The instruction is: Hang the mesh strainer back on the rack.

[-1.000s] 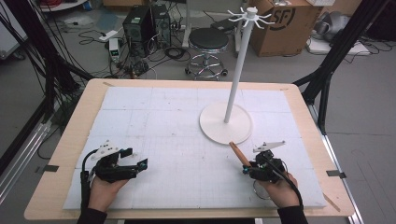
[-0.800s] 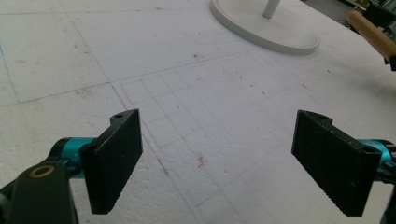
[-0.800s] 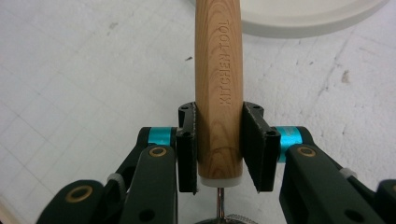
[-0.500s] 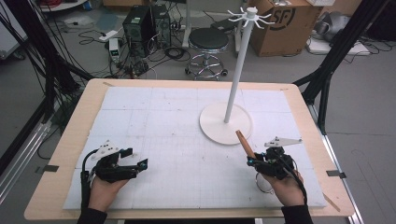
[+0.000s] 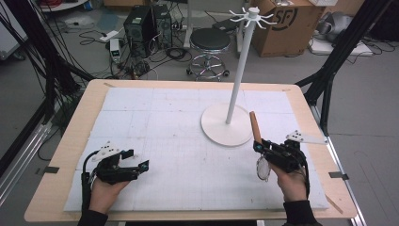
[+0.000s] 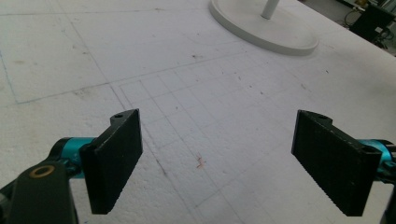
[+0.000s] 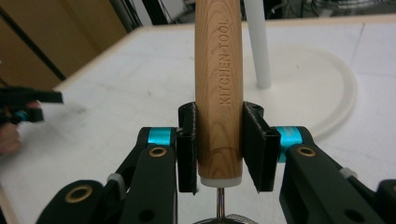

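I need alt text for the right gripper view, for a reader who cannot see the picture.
The right gripper has its two black fingers closed on a wooden handle stamped KITCHEN TOOL, which points up and away. Behind it, a white stand with a round base rests on the white table cover.

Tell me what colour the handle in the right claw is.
Light brown wood grain, handle stamped KITCHEN TOOL; clearest in the right gripper view.

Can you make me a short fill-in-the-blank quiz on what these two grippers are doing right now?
1. The right gripper is shut on a wooden ____.
2. The words on the handle read KITCHEN ____.
3. The left gripper has its jaws ____, nothing between them.
4. The white stand has a ____ base.

Missing words: handle; TOOL; open; round
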A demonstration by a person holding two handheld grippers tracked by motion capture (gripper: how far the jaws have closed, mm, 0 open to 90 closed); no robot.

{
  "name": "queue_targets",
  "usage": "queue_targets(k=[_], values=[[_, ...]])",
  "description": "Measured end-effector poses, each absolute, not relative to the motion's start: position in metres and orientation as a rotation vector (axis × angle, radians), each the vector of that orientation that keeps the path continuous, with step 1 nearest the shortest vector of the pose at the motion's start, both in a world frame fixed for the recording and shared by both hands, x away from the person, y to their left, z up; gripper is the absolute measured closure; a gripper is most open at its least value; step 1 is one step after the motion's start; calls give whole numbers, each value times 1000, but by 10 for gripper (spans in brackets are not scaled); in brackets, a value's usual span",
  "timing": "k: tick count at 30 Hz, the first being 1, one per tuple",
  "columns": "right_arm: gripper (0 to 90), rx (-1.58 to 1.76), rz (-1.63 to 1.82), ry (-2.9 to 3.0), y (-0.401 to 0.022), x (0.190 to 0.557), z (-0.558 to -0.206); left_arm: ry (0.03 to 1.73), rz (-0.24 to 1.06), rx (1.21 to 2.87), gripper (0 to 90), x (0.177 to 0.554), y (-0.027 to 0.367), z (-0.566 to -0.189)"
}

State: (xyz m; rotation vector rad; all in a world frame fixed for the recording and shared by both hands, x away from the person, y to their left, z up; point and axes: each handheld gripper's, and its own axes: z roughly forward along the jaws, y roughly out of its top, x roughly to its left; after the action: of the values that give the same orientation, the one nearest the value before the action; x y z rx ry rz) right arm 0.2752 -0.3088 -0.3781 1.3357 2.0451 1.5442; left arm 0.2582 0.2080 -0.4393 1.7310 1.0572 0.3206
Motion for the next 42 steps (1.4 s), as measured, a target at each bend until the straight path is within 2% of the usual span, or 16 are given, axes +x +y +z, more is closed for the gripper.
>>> queue_targets(k=[16,42], values=[[684,1269,1792,1800,-310,281,-363,1061,322,1731,169,258,208,-440],[684,1160,1884,1696,-294,308,-314,1058,327,1738,170,255,208,-440]])
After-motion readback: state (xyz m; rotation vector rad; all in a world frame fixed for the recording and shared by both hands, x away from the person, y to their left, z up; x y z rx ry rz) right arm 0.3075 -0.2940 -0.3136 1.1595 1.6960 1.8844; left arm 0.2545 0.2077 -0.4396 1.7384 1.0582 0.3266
